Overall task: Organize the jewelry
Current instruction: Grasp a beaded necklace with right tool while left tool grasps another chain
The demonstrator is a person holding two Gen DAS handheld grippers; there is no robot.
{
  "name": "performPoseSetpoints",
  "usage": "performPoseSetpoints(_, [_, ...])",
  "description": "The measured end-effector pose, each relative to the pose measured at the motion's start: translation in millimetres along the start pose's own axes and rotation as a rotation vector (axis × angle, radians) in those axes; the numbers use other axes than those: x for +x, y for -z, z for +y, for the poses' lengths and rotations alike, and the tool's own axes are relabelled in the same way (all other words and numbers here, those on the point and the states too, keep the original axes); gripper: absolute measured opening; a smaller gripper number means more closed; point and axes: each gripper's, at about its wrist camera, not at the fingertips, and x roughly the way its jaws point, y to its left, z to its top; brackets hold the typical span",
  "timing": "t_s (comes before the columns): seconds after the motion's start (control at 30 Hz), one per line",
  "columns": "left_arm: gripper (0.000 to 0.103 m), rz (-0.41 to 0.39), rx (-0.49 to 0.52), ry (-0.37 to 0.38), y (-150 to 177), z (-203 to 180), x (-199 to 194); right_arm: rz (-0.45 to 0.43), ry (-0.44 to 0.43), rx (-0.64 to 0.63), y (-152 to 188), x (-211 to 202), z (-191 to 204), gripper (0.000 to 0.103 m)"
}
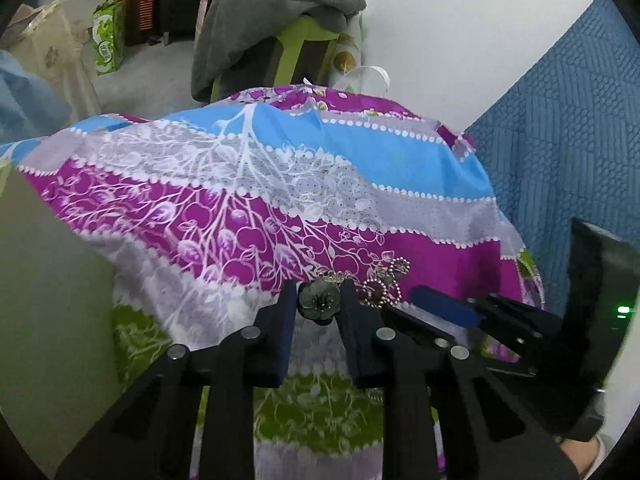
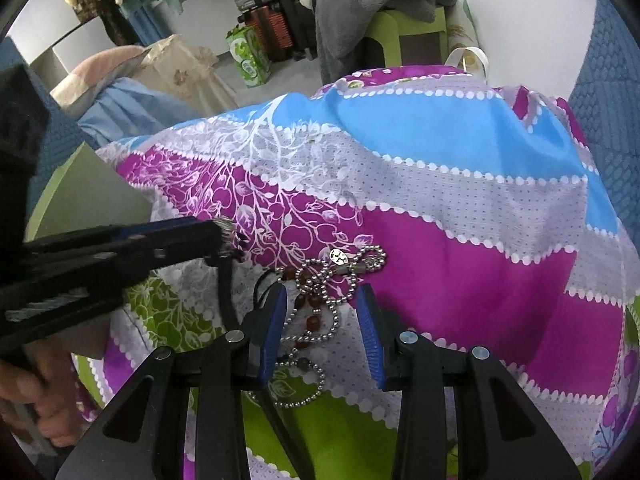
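Note:
In the left wrist view my left gripper (image 1: 318, 289) is shut on a grey-green flower pendant (image 1: 319, 305). In the right wrist view it (image 2: 230, 240) comes in from the left, and the pendant's black cord (image 2: 225, 292) hangs down from it. A silver ball chain (image 2: 320, 280) with red-brown beads (image 2: 312, 300) lies tangled on the patterned cloth (image 2: 440, 208). My right gripper (image 2: 322, 290) stands open over it, its blue pads either side of the chain without pressing on it. The same chain (image 1: 380, 286) and right gripper (image 1: 418, 300) show just right of the pendant.
The purple, blue and grey cloth (image 1: 240, 200) drapes over a rounded mound. A blue quilted surface (image 1: 560, 128) lies to the right and a pale flat panel (image 1: 48, 280) to the left. Beyond are a grey fleece (image 1: 280, 12) on a green stool and a green box (image 1: 108, 40).

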Motion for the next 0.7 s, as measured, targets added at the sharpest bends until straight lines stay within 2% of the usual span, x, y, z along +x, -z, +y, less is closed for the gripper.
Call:
performPoseSetpoints(0.3, [0.022,-0.019,-0.011,-0.001,15,1,-27,0.0,0.057,-0.07,0,11,10,0.031])
performPoseSetpoints(0.4, [0.022,-0.029,-0.016,-0.005,19,2,-36,-0.002,0.096,-0.105,0,13,15,0.009])
performPoseSetpoints(0.7, [0.022,-0.07,-0.028,-0.017,25,8,-69,-0.061,0.058,-0.053,4,-14,14,0.008])
